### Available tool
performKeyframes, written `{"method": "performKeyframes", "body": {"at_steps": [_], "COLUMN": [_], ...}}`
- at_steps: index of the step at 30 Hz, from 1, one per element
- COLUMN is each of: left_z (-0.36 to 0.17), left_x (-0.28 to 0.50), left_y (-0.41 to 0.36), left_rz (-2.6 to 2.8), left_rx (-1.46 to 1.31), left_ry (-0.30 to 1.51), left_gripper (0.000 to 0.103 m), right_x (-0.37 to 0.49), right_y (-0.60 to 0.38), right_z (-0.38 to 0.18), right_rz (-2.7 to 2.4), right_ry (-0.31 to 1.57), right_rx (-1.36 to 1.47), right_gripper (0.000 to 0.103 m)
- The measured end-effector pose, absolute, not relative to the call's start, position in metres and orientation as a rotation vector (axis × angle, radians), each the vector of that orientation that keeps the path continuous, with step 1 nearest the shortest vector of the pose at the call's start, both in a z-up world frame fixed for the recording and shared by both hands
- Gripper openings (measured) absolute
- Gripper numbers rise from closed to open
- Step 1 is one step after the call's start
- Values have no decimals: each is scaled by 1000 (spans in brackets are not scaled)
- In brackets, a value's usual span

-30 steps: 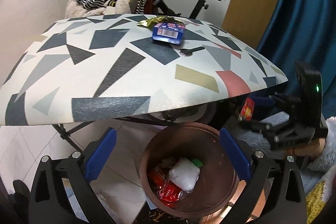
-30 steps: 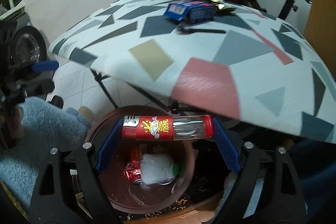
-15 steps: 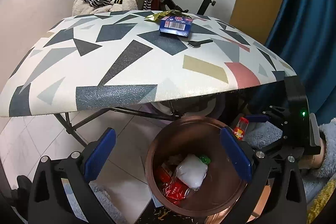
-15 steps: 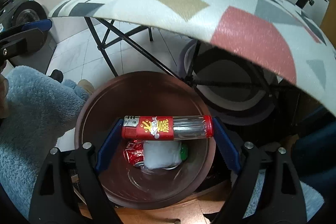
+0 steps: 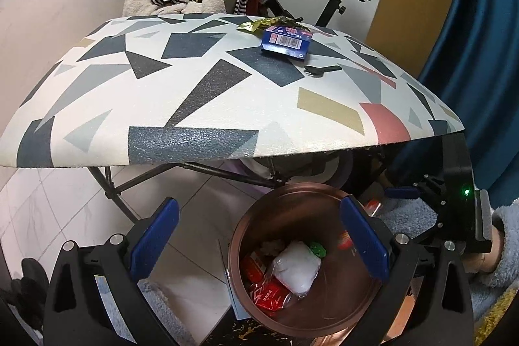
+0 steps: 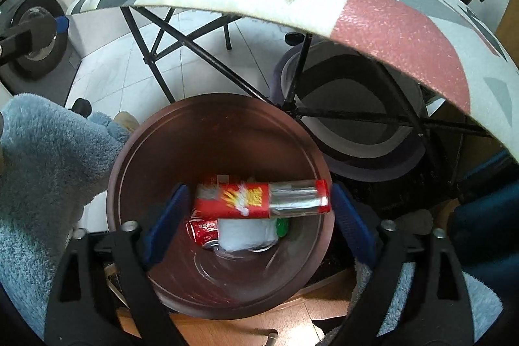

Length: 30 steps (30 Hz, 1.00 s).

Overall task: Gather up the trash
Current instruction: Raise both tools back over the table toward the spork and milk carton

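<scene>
Left gripper point(image 5: 259, 235): jaws wide apart, nothing between the blue pads, nothing touched. It hangs beside the near edge of the copper-brown bin point(image 5: 324, 193), left finger over floor tile, right finger over the bin's mouth.

Bin, seen from the left wrist: below the near edge of the patterned counter point(image 5: 194, 106). Inside lie red wrappers point(image 5: 269, 294), a white plastic bag point(image 5: 296, 269) and a small green item point(image 5: 316, 248).

Right gripper point(image 6: 261, 211): directly above the bin's mouth, jaws opening and near their widest. The red tube point(image 6: 262, 200) lies crosswise between the pads, blurred; a gap shows at its left end, and contact at the right end cannot be judged. The tube has a red printed label on its left part, a clear section and a red cap on its right.

On the counter, beyond the bin: a blue box point(image 5: 287, 41), a gold wrapper point(image 5: 259, 22), a black fork point(image 5: 321, 69).
</scene>
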<state>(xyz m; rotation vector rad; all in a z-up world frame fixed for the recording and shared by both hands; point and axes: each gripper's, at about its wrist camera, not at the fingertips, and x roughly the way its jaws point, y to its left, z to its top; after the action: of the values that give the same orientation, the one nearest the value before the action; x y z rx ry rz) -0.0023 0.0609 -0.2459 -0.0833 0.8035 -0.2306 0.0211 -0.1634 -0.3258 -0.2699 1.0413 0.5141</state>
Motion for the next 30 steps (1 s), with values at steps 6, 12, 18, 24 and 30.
{"method": "performKeyframes", "body": {"at_steps": [6,12,18,24,30], "left_z": [-245,-244,-237,-224,-205], "left_x": [-4,-6,-7,-1,15], "left_y": [61,63,59,63,71], "left_rz": [-216,-193,-188,-177,-184], "left_rx": [-80,-76,-45,-52,-93], "left_ry": [798,795,772,732,710], "left_gripper": [97,97,97,97,97], "right_x": [21,17,25,39,68], "right_y": [-166,-170,-186,-206,-219], "right_z": [-321,-310,-293,-269,-240], "right_rz": [519,514,508,508,538], "right_ry": [1025,977,939,890,850], "right_rx": [-264,-251,-151,-58,-69], "right_gripper": [97,97,97,97,97]}}
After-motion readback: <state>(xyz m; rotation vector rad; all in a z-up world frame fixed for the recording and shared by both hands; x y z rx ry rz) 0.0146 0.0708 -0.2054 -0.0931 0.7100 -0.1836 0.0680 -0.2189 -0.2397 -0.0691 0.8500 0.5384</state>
